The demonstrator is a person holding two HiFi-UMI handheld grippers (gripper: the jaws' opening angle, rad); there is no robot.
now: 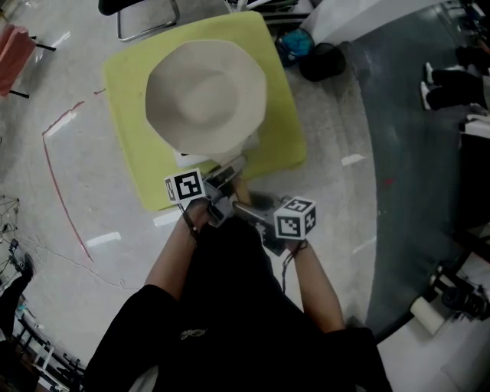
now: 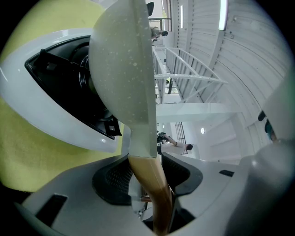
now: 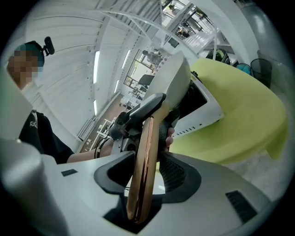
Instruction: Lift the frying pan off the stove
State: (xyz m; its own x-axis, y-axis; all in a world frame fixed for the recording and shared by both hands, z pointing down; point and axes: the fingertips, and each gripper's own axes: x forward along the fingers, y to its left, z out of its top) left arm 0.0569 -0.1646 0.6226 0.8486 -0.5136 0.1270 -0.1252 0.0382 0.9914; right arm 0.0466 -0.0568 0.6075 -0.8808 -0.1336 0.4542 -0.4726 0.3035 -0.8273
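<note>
The cream frying pan [image 1: 207, 96] hangs tilted above the white stove [image 2: 60, 133], which stands on the yellow-green table [image 1: 130, 92]. In the left gripper view the pan [image 2: 122, 64] stands almost edge-on, clear of the stove's black top. Its copper-brown handle [image 2: 150, 179] runs back between the jaws of my left gripper [image 1: 228, 174], whose pads press on it. My right gripper [image 1: 239, 205] holds the same handle [image 3: 145, 156] lower down, jaws closed against its narrow sides. The left gripper [image 3: 138, 115] shows just ahead in the right gripper view.
A black bin [image 1: 321, 61] and a blue object [image 1: 295, 44] stand beyond the table's far right corner. A chair base [image 1: 145, 19] is at the top. A red line [image 1: 57, 176] marks the floor at left. Someone's shoes [image 1: 440, 84] rest on the dark floor at right.
</note>
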